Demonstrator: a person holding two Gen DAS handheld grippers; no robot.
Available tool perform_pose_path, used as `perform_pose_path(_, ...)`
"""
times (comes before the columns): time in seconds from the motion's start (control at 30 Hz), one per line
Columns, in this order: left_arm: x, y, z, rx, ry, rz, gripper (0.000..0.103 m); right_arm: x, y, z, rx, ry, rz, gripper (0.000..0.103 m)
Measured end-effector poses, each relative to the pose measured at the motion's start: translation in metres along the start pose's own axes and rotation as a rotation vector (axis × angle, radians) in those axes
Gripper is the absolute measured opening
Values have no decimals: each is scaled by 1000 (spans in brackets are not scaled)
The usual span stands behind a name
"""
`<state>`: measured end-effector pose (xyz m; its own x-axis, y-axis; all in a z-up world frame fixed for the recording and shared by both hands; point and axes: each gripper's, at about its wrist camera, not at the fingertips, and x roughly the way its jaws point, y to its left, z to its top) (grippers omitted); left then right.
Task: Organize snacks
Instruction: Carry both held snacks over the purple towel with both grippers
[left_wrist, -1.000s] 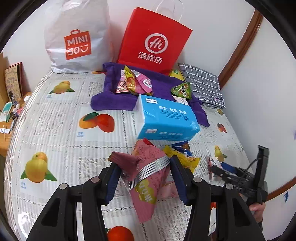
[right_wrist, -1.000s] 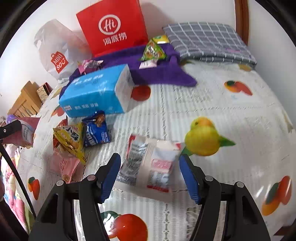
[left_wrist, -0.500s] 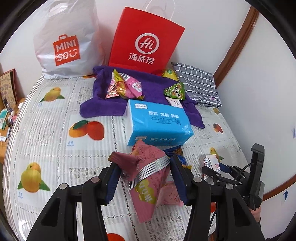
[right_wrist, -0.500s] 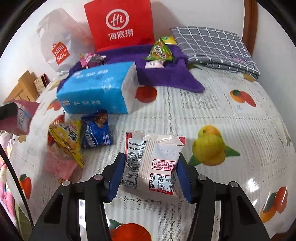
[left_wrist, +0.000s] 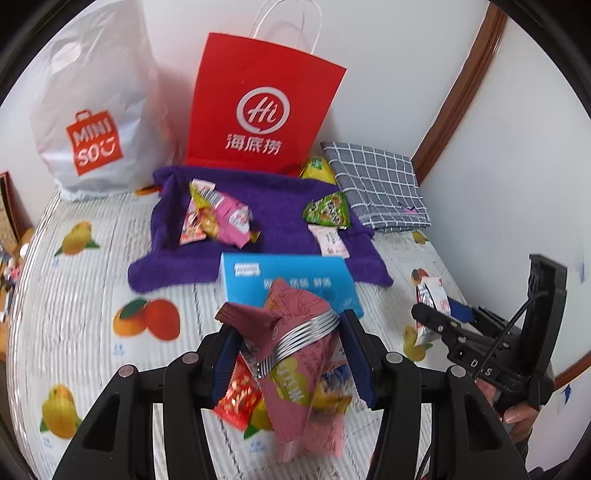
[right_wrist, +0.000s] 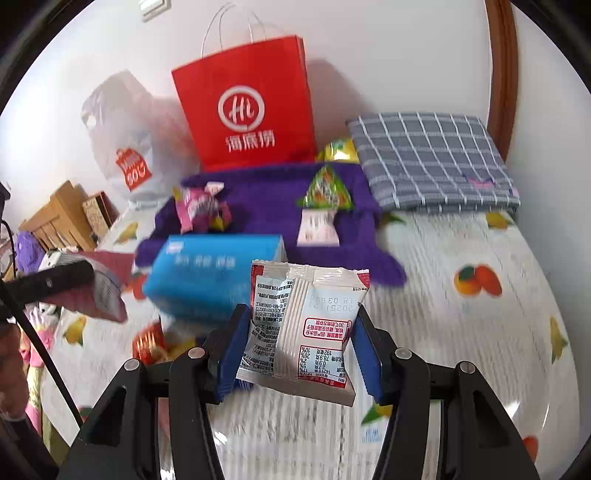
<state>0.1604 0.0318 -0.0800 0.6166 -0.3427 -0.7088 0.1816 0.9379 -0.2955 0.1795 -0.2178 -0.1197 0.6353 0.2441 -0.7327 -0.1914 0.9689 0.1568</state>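
My left gripper (left_wrist: 291, 354) is shut on a pink snack packet (left_wrist: 295, 354) with silver stripes, held above the fruit-print tablecloth (left_wrist: 74, 295). My right gripper (right_wrist: 299, 343) is shut on a white snack packet (right_wrist: 306, 325) with red print, lifted off the table. The right gripper (left_wrist: 443, 325) also shows at the right of the left wrist view, and the left gripper's finger (right_wrist: 48, 280) at the left of the right wrist view. A purple towel (left_wrist: 273, 206) at the back carries pink and yellow snacks (left_wrist: 218, 218), a green packet (left_wrist: 328, 210) and a small white sachet (left_wrist: 332, 240).
A blue tissue pack (left_wrist: 288, 280) lies in front of the towel. Loose red and yellow snacks (left_wrist: 240, 398) lie under the left gripper. A red paper bag (left_wrist: 258, 107), a white plastic bag (left_wrist: 92, 110) and a folded grey checked cloth (left_wrist: 380, 184) stand along the back wall.
The right gripper closed on the white packet and lifted it off the table. The left gripper rose and moved toward the towel with the pink packet still in it.
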Motion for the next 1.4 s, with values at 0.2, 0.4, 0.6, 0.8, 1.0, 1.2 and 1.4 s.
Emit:
perform_pose_path(0.2, 4, -5, 24, 22, -12, 3, 51, -1, 3, 33, -7, -28, -9, 55)
perform_pose_path(0.4, 7, -8, 46, 36, -23, 8, 51, 1, 7, 58, -23, -43, -13, 55)
perform_pose_path(0.6, 15, -7, 63, 40, -28, 14, 51, 9, 8, 77, -25, -44, -2, 54)
perform_pose_path(0.8, 25, -3, 81, 48, -25, 24, 51, 23, 6, 94, -29, -41, 1, 54)
perform_pose_path(1.0, 36, 3, 95, 50, -21, 33, 51, 41, 4, 112, -36, -34, 1, 54)
perform_pose_path(1.2, 48, 11, 106, 44, -14, 36, 51, 58, 3, 124, -31, -21, 4, 54)
perform_pose_path(1.4, 56, 20, 115, 33, -14, 40, 51, 66, 4, 135, -40, -28, 5, 55)
